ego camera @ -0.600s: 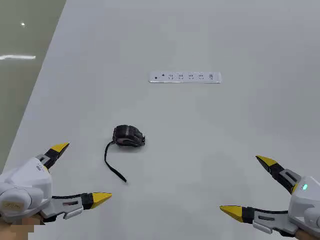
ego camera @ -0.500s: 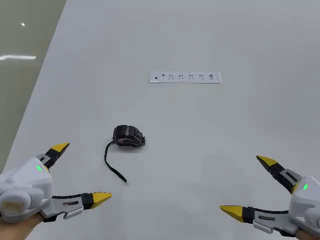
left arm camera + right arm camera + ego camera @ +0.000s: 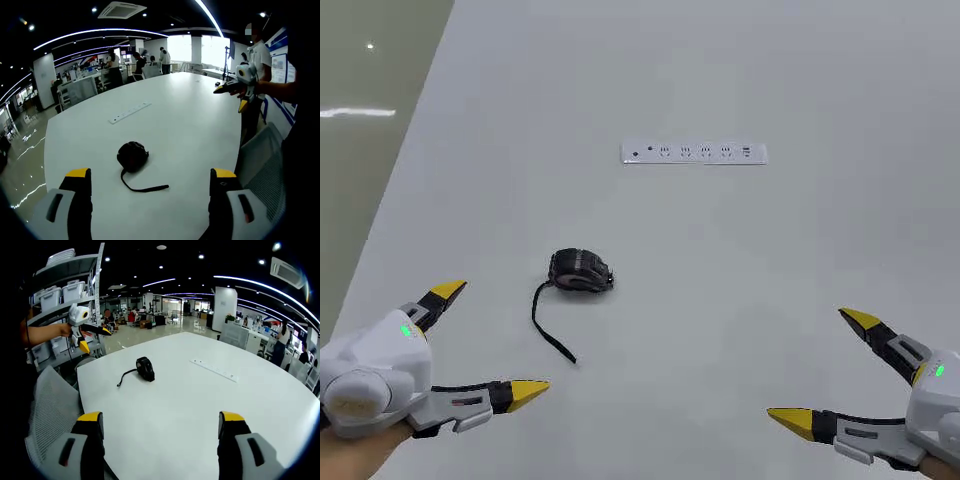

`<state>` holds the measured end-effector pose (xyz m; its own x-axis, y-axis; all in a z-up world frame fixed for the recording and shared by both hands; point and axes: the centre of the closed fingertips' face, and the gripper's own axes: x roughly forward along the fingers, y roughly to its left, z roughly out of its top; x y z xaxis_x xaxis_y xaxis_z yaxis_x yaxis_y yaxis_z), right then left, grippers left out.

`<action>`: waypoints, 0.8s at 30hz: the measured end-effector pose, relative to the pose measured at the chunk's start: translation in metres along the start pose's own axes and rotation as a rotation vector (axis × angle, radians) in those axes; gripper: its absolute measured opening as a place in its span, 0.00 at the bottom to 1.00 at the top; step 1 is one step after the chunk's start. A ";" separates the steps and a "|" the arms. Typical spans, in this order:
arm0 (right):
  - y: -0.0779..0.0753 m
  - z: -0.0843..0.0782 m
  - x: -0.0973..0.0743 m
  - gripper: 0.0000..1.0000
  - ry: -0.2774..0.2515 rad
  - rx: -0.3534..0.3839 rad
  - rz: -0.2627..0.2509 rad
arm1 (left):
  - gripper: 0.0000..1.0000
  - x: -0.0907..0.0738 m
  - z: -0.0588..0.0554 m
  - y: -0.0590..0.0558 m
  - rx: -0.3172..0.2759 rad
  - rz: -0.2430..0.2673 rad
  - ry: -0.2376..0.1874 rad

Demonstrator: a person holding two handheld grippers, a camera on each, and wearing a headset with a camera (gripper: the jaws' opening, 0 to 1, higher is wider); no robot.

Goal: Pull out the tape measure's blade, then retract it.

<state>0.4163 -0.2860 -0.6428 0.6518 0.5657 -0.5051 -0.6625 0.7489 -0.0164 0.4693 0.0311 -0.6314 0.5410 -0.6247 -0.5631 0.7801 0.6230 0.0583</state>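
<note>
Plainly, the black tape measure (image 3: 580, 271) lies on the white table (image 3: 740, 290), a little toward 8 o'clock from the middle of the head view, with its blade fully inside the case. Its dark wrist strap (image 3: 552, 330) curls away from the case toward 6 o'clock. A white power strip (image 3: 694, 153) lies well apart from it, at 1 o'clock. The left gripper (image 3: 489, 340) hangs at 7 o'clock and the right gripper (image 3: 825, 370) at 5 o'clock, both above the table with jaws spread wide and holding nothing. Neither touches the tape measure, which sits ahead of and between them.
</note>
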 end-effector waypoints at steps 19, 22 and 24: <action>-0.005 0.000 0.011 0.95 0.016 -0.038 0.041 | 0.95 0.011 0.002 0.011 0.061 -0.026 0.027; -0.006 0.001 0.014 0.94 0.019 -0.049 0.053 | 0.95 0.014 0.002 0.013 0.071 -0.036 0.031; -0.006 0.000 0.015 0.93 0.021 -0.055 0.059 | 0.94 0.015 0.003 0.014 0.077 -0.042 0.032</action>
<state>0.4303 -0.2816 -0.6501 0.6036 0.6006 -0.5244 -0.7192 0.6940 -0.0329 0.4890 0.0287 -0.6369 0.4978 -0.6335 -0.5923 0.8245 0.5576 0.0965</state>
